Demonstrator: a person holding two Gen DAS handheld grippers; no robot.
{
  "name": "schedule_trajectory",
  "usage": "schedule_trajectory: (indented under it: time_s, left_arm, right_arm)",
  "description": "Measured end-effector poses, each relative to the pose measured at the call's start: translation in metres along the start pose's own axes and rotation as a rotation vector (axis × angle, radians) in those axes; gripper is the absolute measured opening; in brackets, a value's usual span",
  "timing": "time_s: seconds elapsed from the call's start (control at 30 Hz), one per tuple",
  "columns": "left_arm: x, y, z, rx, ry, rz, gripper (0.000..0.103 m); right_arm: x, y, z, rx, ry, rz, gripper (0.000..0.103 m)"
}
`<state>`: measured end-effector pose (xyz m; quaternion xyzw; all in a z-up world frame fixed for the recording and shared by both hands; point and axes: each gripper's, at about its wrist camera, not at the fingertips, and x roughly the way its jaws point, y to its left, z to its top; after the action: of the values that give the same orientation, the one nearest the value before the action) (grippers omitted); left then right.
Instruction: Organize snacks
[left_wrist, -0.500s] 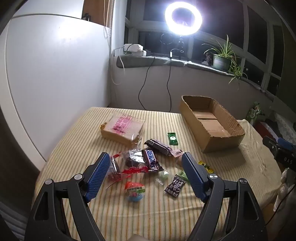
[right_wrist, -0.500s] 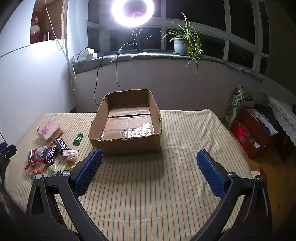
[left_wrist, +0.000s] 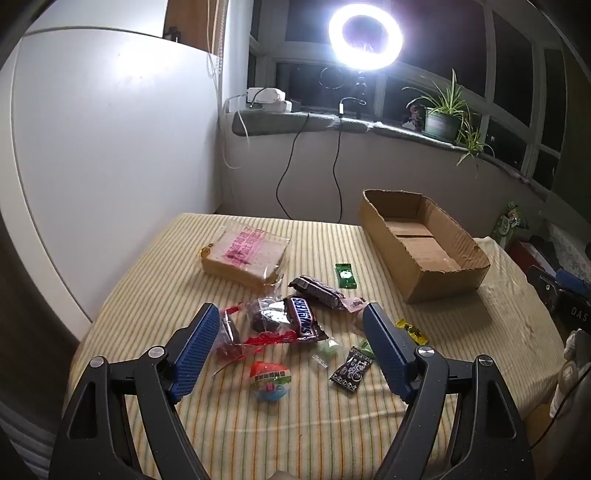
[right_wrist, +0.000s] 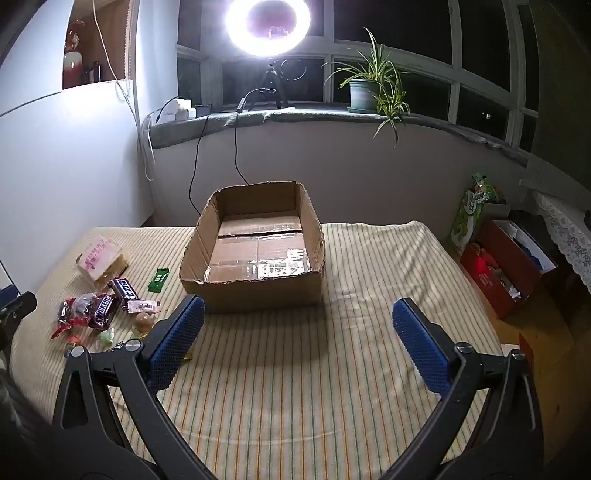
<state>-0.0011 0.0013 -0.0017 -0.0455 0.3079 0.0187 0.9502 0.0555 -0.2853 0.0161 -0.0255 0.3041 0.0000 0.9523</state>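
Nothing has moved: both grippers' fingers gape wide, holding nothing.

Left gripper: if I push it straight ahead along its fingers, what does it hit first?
Most likely the Snickers bar in the snack pile, which sits between the open left gripper fingers. Depth is unclear; the clear red-edged wrapper beside it could touch first.

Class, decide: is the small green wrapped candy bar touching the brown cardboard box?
Apart. The right wrist view shows the small green wrapped candy bar lying left of the brown cardboard box, with a strip of striped tablecloth visible between them.
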Motion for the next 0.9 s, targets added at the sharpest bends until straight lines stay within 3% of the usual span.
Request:
schedule_trajectory:
  time_s: [0.9]
  left_arm:
    - [-0.0007, -0.0004, 0.0002, 0.003, -0.01, -0.002, 0.08]
  right_arm:
    - [-0.0014, 0.0049, 0.0024, -0.007, -0.002, -0.001, 0.103]
